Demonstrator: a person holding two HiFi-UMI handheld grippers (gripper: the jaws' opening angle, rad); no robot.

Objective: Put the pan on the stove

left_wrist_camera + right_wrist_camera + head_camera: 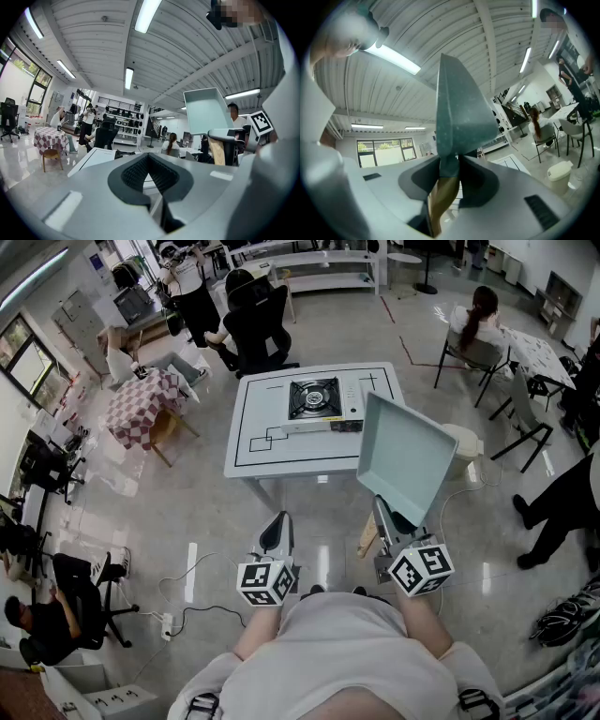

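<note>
**Grippers drawn in close, pan (pixel 408 456) aloft and short of the stove (pixel 314 397)**

Left gripper (pixel 277 529) hangs well short of the stove and slightly to its left. Its jaws are pressed together with nothing between them. It is probably idle because one grip is enough for this load. Right gripper (pixel 386 514) is on the stove's right, equally short of it, with its jaws pinching the pan's wooden handle (pixel 440 197). Gripping only that end likely explains the pan's steep tilt. The pan hangs in the air off the near right corner of the white surface (pixel 258 451) that bears the stove.
</note>
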